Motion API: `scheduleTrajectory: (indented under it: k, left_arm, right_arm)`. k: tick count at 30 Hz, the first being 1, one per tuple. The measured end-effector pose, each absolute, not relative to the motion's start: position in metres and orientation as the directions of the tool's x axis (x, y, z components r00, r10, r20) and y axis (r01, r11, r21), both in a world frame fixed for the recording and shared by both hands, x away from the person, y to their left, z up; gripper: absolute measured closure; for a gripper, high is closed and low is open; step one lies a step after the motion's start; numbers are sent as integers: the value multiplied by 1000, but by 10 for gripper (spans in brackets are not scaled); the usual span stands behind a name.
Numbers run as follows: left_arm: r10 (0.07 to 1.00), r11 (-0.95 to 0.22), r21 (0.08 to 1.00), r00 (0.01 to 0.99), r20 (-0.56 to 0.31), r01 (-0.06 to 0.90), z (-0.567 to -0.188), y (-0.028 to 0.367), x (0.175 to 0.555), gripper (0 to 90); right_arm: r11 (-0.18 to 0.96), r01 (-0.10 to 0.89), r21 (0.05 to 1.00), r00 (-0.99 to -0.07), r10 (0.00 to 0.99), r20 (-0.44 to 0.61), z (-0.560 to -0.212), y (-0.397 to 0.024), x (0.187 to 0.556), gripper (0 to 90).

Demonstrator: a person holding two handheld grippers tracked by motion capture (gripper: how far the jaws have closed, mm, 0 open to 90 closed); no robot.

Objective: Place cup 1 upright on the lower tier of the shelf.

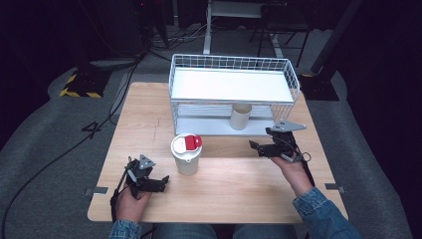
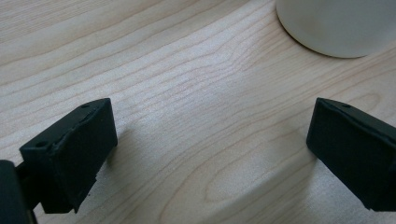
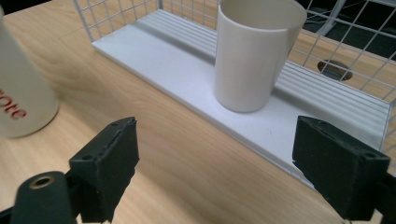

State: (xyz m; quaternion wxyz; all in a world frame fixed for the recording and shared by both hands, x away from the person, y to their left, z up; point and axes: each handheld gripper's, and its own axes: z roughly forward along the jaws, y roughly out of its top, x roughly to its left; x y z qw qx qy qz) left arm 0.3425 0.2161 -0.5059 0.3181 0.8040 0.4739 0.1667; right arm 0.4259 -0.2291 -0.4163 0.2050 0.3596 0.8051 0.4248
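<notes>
On the wooden table [image 1: 224, 184], the right gripper [image 3: 212, 156] hangs with jaws apart and empty before the cup [image 3: 254, 51] on the rack's [image 1: 234, 74] lower shelf; approach level, straddling it squarely.

Both forearms are showing blue denim sleeves [image 1: 318, 214] with turned cuffs. Each hand is carrying a black gripper, the left gripper [image 1: 161, 183] and the right gripper [image 1: 256, 147], each wearing a grey three-cornered plate [image 1: 287, 126] on top and trailing a black cable [image 1: 115, 199]. The blocky black pads [image 3: 109, 161] are showing small round screw holes and matte, slightly scuffed faces.
</notes>
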Motion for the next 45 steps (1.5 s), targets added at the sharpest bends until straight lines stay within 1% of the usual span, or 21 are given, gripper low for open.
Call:
scheduleTrajectory:
  k: [4,7,13,18,25,37,40,45]
  left_arm:
    - [867,-351,670,497,-32,655,-506,216,342,23]
    - [866,-352,669,499,-32,654,-506,216,342,23]
    - [866,-352,670,499,-32,654,-506,216,342,23]
    - [867,-351,669,497,-32,655,-506,216,343,21]
    - [867,-351,669,497,-31,655,-506,216,343,20]
    - [869,-349,669,494,-31,656,-506,216,342,20]
    - [869,-350,669,494,-31,656,-506,216,342,20]
    - [869,-349,669,494,-31,656,-506,216,342,20]
  right_arm:
    - [385,396,834,-671,741,-23,-416,-239,415,155]
    - [413,402,817,-706,708,-10,-418,-244,411,157]
    - [446,403,799,-711,702,-33,-424,-254,397,152]
    - [453,415,789,-699,714,-43,-434,-265,382,152]
    - [419,446,791,-667,744,-18,-451,-286,368,153]
    - [411,515,752,-618,786,-7,-485,-314,359,155]
    - [391,539,746,-600,800,14,-492,-320,360,156]
    - [393,556,732,-588,809,12,-501,-325,362,157]
